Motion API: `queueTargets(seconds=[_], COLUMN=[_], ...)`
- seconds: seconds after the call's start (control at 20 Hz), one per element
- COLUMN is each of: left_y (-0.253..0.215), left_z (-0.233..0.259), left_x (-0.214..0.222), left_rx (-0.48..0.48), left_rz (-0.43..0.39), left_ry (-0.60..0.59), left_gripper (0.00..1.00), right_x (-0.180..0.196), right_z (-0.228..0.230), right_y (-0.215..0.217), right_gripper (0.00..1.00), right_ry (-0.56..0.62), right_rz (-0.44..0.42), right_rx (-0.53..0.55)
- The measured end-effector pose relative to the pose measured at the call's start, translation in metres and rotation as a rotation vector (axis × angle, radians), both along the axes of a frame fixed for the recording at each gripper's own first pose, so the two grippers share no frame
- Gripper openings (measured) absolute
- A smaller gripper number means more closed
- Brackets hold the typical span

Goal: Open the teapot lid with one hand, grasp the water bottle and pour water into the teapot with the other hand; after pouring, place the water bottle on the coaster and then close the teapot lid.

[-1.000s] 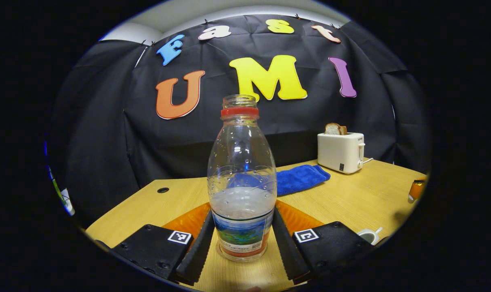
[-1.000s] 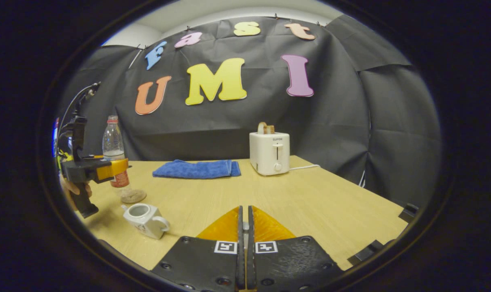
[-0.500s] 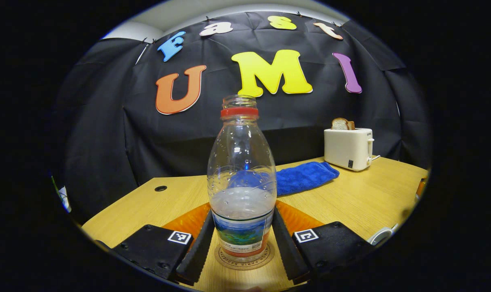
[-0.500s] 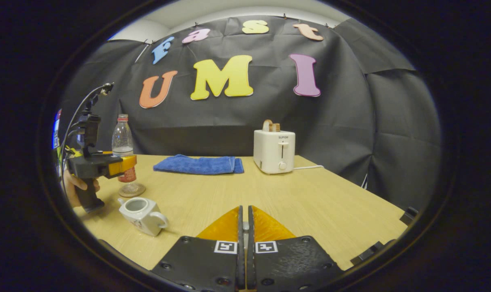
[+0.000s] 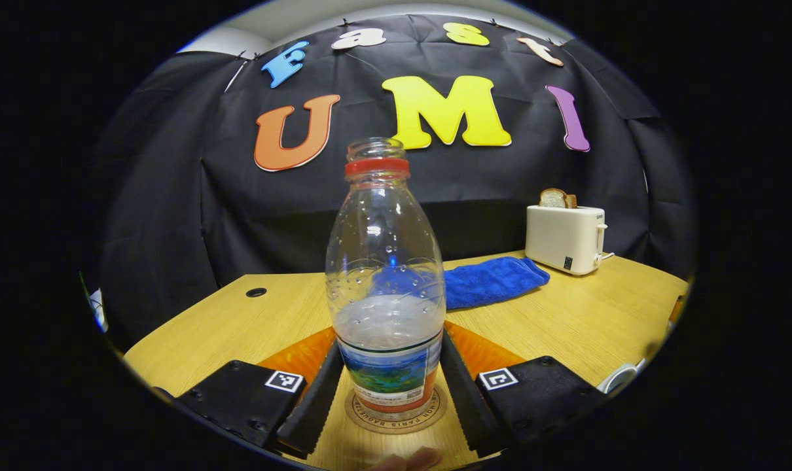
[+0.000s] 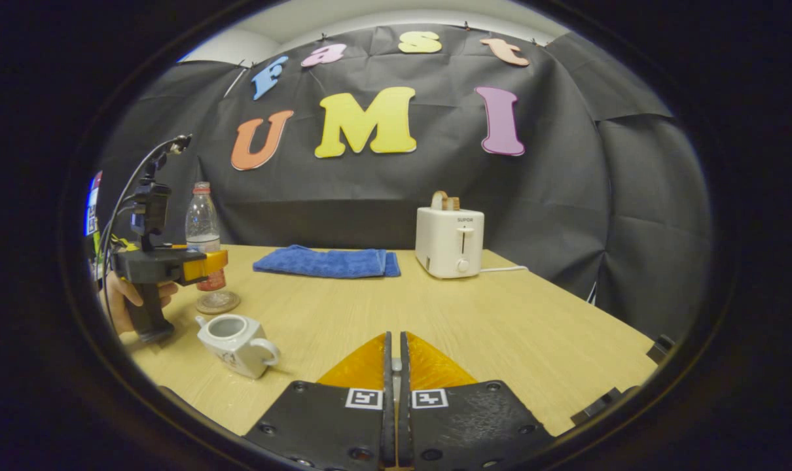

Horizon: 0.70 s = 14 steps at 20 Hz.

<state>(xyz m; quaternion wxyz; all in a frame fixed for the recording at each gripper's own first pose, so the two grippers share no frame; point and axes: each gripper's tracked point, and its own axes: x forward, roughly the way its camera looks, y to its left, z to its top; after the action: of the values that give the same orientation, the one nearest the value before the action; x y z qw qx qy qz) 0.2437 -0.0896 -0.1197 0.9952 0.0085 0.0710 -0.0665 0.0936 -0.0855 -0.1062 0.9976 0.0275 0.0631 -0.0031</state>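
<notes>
A clear water bottle [image 5: 386,281] with a red neck ring, no cap and some water in it stands upright on a round coaster [image 5: 396,418]. My left gripper [image 5: 390,343] is shut on the bottle's labelled lower part, one finger on each side. The right gripper view shows that left gripper [image 6: 203,265], held by a hand [image 6: 118,294], with the bottle [image 6: 203,222] on the coaster [image 6: 218,302]. A white teapot [image 6: 229,333] sits just in front with its top open. My right gripper [image 6: 393,337] is shut above the table's middle; I cannot make out anything in the slit between its fingers.
A folded blue towel [image 6: 324,261] lies at the back of the wooden table [image 6: 501,327]. A white toaster [image 6: 450,242] with bread in it stands to the towel's right, its cord trailing right. A cable hole [image 5: 256,292] is in the table's far left corner.
The left gripper has carried the bottle over the coaster and lowered it until it stands on it. The right gripper stays shut and has hardly moved.
</notes>
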Motion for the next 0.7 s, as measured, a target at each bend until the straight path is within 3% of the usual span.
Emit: queueTargets(seconds=[0.2,0.7], left_y=[0.0,0.007], left_z=[-0.004,-0.019], left_x=[-0.002,-0.021], left_rx=[-0.032,-0.092], left_rz=[-0.015,-0.041], left_ry=[0.014,0.051], left_gripper=[0.88,0.89], right_x=[-0.006,-0.022], right_z=[0.008,0.025], right_y=[0.004,-0.003], right_gripper=[0.01,0.02], right_ry=[-0.01,-0.046], right_rz=[0.002,-0.027], right_rx=[-0.007,-0.027])
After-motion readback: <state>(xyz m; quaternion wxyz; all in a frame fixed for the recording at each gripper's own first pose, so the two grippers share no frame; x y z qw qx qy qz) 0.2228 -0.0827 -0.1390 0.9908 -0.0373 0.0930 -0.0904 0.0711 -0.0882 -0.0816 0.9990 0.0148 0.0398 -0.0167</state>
